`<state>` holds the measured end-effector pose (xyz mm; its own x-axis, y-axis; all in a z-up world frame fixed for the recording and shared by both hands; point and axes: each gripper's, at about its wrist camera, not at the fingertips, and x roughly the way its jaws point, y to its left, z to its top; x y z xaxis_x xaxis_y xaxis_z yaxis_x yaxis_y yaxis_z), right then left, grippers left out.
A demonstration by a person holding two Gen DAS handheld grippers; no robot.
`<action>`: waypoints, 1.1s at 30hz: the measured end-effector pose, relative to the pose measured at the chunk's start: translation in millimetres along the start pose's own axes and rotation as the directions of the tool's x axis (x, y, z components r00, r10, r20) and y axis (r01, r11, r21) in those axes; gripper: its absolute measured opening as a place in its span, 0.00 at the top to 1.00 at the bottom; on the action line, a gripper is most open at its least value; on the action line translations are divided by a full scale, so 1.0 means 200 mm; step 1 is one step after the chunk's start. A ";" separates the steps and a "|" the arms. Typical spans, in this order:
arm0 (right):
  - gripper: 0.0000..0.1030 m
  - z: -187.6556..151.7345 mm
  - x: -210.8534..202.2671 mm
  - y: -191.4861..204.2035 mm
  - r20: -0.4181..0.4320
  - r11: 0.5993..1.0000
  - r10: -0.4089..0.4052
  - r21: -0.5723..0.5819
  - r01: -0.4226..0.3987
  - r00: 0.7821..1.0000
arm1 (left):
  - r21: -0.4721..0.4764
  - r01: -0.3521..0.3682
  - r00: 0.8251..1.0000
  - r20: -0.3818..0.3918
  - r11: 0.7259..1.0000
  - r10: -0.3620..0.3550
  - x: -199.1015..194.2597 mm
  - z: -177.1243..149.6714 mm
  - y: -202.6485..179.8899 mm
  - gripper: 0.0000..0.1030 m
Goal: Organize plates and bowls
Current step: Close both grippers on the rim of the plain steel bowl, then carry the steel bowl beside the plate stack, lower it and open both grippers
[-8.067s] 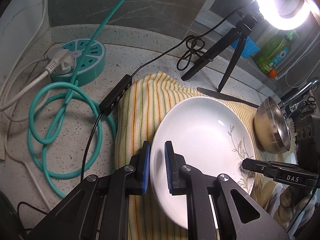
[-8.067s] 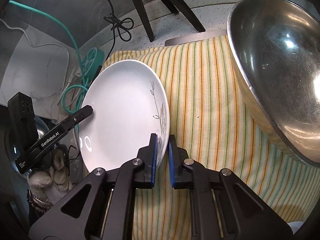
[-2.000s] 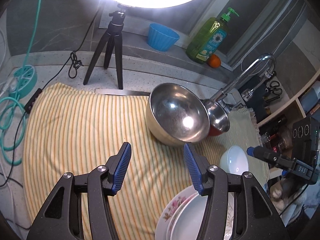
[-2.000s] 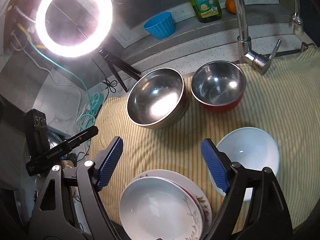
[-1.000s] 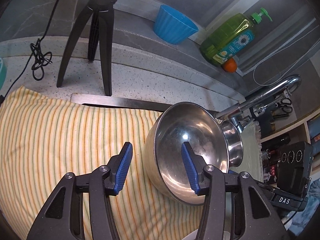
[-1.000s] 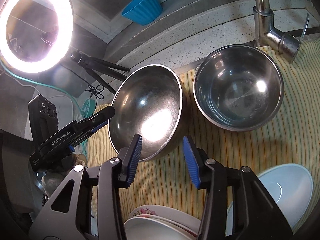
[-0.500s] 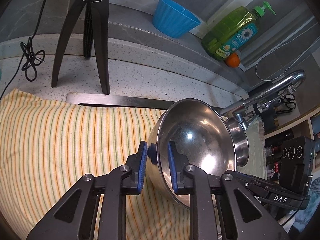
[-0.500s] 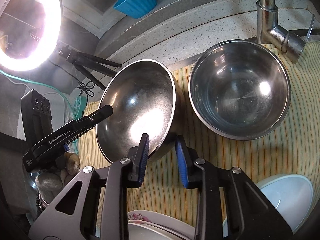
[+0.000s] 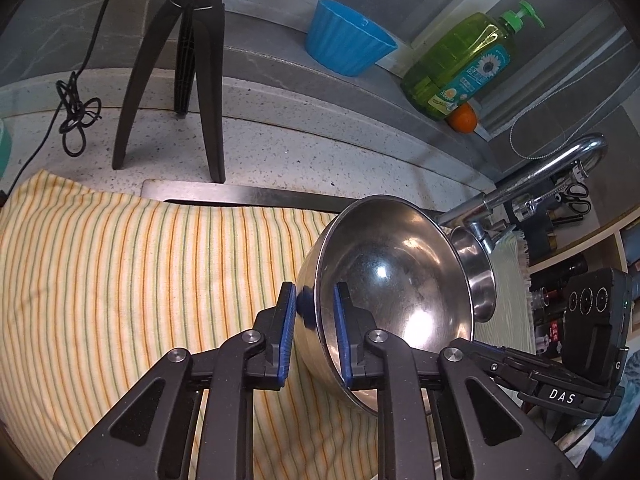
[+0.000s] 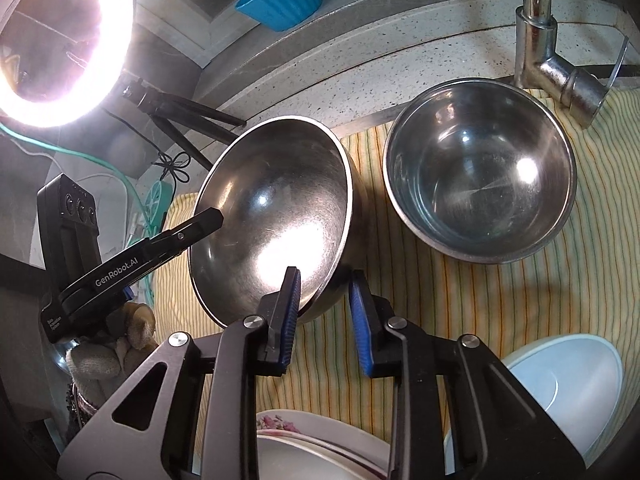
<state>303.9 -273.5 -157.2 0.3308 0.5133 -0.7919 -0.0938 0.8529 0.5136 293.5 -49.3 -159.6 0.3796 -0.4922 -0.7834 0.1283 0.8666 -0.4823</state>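
Striped cloth (image 9: 120,264) carries a tilted steel bowl (image 9: 400,280), rim pinched by left gripper (image 9: 316,332) and seemingly right gripper (image 10: 324,312).

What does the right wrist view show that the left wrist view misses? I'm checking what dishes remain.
Only the right wrist view shows the white bowl, stacked plates and ring light. Only the left shows the soap bottle and orange. Both show the tilted steel bowl with both grippers, left gripper and right gripper, clamped on its rim.

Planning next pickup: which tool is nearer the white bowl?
Right. Both just closed on the large steel bowl's rim: right tool on the side toward the white bowl, left tool opposite.
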 end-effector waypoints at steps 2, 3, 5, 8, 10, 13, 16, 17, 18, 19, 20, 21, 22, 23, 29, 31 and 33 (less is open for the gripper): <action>0.75 -0.01 -0.01 0.01 -0.001 1.000 0.003 -0.004 -0.003 1.000 | 0.001 0.001 1.000 0.004 1.000 -0.001 -0.02 -0.02 0.00 0.84; 0.75 -0.02 -0.01 0.01 -0.002 1.000 0.005 -0.006 -0.005 1.000 | 0.000 0.001 1.000 0.006 1.000 -0.001 -0.03 -0.03 0.00 0.84; 0.75 -0.04 -0.02 0.02 -0.002 1.000 0.010 -0.008 -0.010 1.000 | -0.001 0.001 1.000 0.010 1.000 -0.001 -0.05 -0.05 0.00 0.84; 0.75 -0.06 -0.05 0.03 0.002 1.000 0.013 -0.019 -0.013 1.000 | -0.003 0.001 1.000 0.015 1.000 -0.001 -0.08 -0.08 0.00 0.84; 0.75 -0.08 -0.06 0.05 0.003 1.000 0.015 -0.027 -0.015 1.000 | -0.010 0.002 1.000 0.019 1.000 -0.002 -0.10 -0.11 0.00 0.84; 0.75 -0.12 -0.09 0.08 0.004 0.999 0.019 -0.042 -0.019 1.000 | -0.020 0.002 1.000 0.029 1.000 -0.001 -0.14 -0.16 0.01 0.84; 0.75 -0.16 -0.11 0.11 0.002 0.998 0.023 -0.061 -0.023 1.000 | -0.023 -0.003 0.999 0.038 1.000 0.004 -0.19 -0.21 0.01 0.84; 0.75 -0.18 -0.11 0.12 0.001 0.997 0.026 -0.068 -0.026 1.000 | -0.026 -0.004 0.999 0.041 1.000 0.005 -0.21 -0.22 0.02 0.84; 0.75 -0.19 -0.12 0.14 0.000 0.997 0.029 -0.075 -0.028 1.000 | -0.030 -0.005 0.999 0.046 1.000 0.006 -0.23 -0.25 0.02 0.84; 0.75 -0.21 -0.13 0.15 -0.002 0.996 0.031 -0.083 -0.031 1.000 | -0.032 -0.007 0.999 0.052 0.999 0.009 -0.25 -0.26 0.02 0.84; 0.75 -0.23 -0.13 0.17 -0.006 0.995 0.034 -0.092 -0.035 0.999 | -0.036 -0.009 0.998 0.059 0.999 0.011 -0.27 -0.29 0.03 0.84; 0.75 -0.25 -0.13 0.18 -0.010 0.994 0.037 -0.099 -0.038 0.999 | -0.040 -0.011 0.998 0.063 0.999 0.014 -0.29 -0.30 0.03 0.84; 0.75 -0.27 -0.13 0.20 -0.016 0.993 0.040 -0.107 -0.042 0.999 | -0.043 -0.015 0.998 0.068 0.999 0.018 -0.31 -0.32 0.03 0.84; 0.75 -0.30 -0.13 0.21 -0.021 0.993 0.043 -0.113 -0.045 0.999 | -0.049 -0.018 0.997 0.075 0.999 0.021 -0.34 -0.35 0.04 0.84; 0.75 -0.43 -0.13 0.31 -0.053 0.985 0.058 -0.160 -0.066 0.997 | -0.064 -0.045 0.994 0.101 0.997 0.051 -0.46 -0.49 0.08 0.84; 0.75 -0.47 -0.12 0.35 -0.065 0.981 0.065 -0.176 -0.075 0.996 | -0.076 -0.054 0.992 0.111 0.996 0.062 -0.51 -0.54 0.10 0.84; 0.75 -0.50 -0.11 0.38 -0.074 0.978 0.069 -0.190 -0.082 0.995 | -0.091 -0.059 0.990 0.119 0.994 0.070 -0.55 -0.59 0.12 0.84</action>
<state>195.7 -209.7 -133.7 0.2527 0.5766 -0.7770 -0.2977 0.8104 0.5046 147.4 16.0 -131.6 0.4942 -0.4173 -0.7626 0.0219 0.8829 -0.4690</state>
